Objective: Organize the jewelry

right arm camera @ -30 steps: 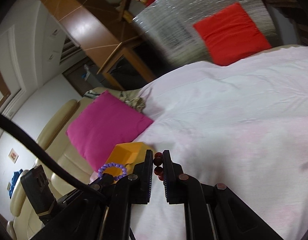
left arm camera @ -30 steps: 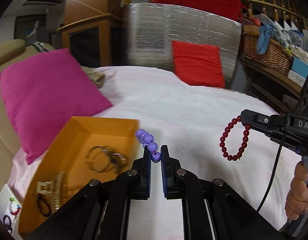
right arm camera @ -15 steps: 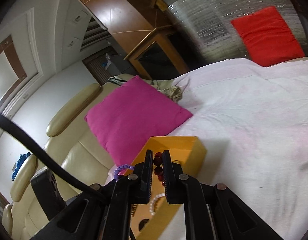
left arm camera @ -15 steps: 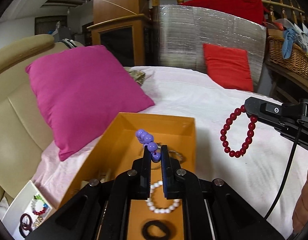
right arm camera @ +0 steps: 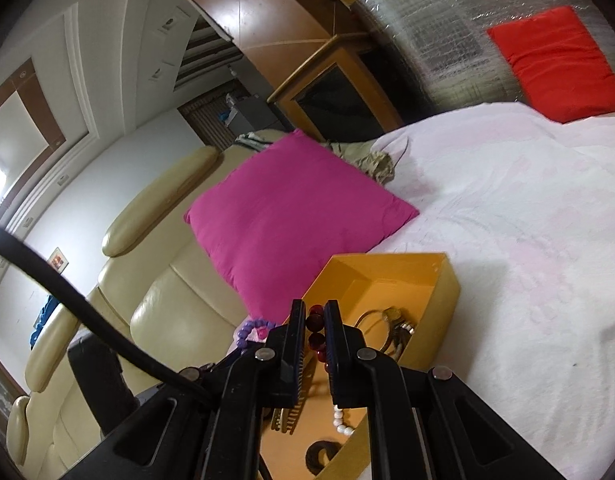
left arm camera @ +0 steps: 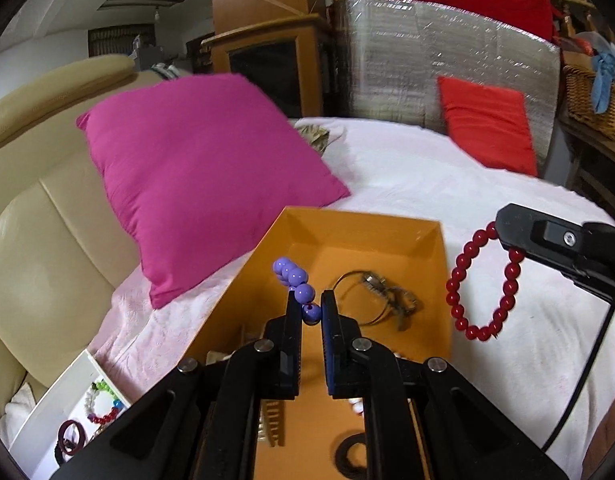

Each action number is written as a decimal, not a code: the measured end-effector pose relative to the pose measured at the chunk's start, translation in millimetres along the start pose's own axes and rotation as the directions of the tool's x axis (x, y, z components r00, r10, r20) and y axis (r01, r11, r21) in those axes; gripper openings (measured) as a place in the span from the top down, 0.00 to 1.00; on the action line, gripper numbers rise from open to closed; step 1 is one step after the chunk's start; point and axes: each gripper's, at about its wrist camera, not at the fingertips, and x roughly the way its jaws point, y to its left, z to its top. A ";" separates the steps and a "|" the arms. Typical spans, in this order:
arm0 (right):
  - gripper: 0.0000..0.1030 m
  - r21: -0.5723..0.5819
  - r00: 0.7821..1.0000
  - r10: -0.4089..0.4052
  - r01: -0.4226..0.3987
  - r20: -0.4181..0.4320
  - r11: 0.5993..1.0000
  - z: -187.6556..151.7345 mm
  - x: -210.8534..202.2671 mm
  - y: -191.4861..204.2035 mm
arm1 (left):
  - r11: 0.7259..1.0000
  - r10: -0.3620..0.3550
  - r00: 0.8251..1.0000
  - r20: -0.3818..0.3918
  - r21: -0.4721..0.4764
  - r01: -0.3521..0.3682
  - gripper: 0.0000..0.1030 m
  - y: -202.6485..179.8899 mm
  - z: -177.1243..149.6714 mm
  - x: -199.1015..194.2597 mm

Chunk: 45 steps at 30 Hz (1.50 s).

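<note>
Purple bead bracelet [left arm camera: 296,285] sits pinched between the narrowed jaws of the left gripper [left arm camera: 310,312], its loop rising up and away from the fingertips, above the near-left part of the orange box [left arm camera: 363,236]. Beside it, the right gripper [right arm camera: 316,322] is clamped on the red bead bracelet [left arm camera: 485,286], whose ring hangs downward just outside the box's right wall. Inside lie a metal bangle [left arm camera: 377,296], white beads [right arm camera: 341,424] and a black ring [left arm camera: 349,456]. A pink pillow [left arm camera: 203,176] leans at the box's far-left corner on the white bedsheet [left arm camera: 447,184]

A pink cushion [left arm camera: 203,176] leans on a cream sofa [left arm camera: 39,240], red cushion [left arm camera: 487,128] possibly against foil
</note>
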 end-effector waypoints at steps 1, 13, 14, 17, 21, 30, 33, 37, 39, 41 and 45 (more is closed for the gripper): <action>0.90 -0.001 1.000 0.002 -0.002 -0.008 1.000 -2.1 3.4 1.5 | 1.000 0.012 1.000 -0.018 -0.004 -0.012 0.91 2.7 -1.4 3.7; 0.87 -0.004 0.979 -0.083 0.084 -0.188 0.996 -37.2 56.0 -9.3 | 0.991 0.132 0.977 -0.166 0.004 -0.133 0.75 18.9 -18.2 30.2; 0.86 0.000 0.978 -0.084 0.086 -0.193 0.996 -37.4 55.5 -9.5 | 0.989 0.144 0.977 -0.158 0.003 -0.145 0.57 19.6 -17.2 27.8; 0.85 0.015 0.980 -0.070 0.074 -0.187 0.997 -34.6 48.6 -11.6 | 0.978 0.206 0.973 -0.101 -0.005 -0.207 0.38 21.4 -13.5 12.6; 0.85 -0.019 0.981 -0.082 0.080 -0.174 0.997 -33.2 29.8 -5.8 | 0.966 0.251 0.967 -0.050 -0.050 -0.253 0.28 27.0 -7.7 -13.0; 0.81 -0.133 0.985 -0.131 0.116 -0.108 0.984 -46.8 -44.4 44.2 | 0.946 0.311 0.950 0.013 -0.102 -0.308 0.18 24.5 -16.8 -97.1; 0.58 -0.164 0.985 -0.149 0.133 -0.088 0.977 -52.7 -69.9 60.6 | 0.944 0.319 0.947 0.035 -0.101 -0.315 0.18 22.3 -21.8 -128.7; 0.46 -0.227 0.980 -0.186 0.167 -0.065 0.959 -62.8 -100.5 87.1 | 0.944 0.323 0.944 0.074 -0.105 -0.314 0.18 20.7 -26.2 -168.5; 0.46 -0.263 0.974 -0.216 0.192 -0.064 0.945 -68.2 -112.4 98.8 | 0.945 0.319 0.943 0.095 -0.113 -0.308 0.18 21.5 -27.3 -188.8; 0.46 -0.296 0.966 -0.252 0.224 -0.059 0.928 -74.2 -123.6 110.4 | 0.945 0.317 0.941 0.120 -0.123 -0.303 0.17 23.0 -27.8 -209.3; 0.46 -0.329 0.957 -0.288 0.259 -0.042 0.908 -82.6 -145.8 130.2 | 0.935 0.345 0.927 0.149 -0.142 -0.326 0.15 26.0 -29.1 -245.2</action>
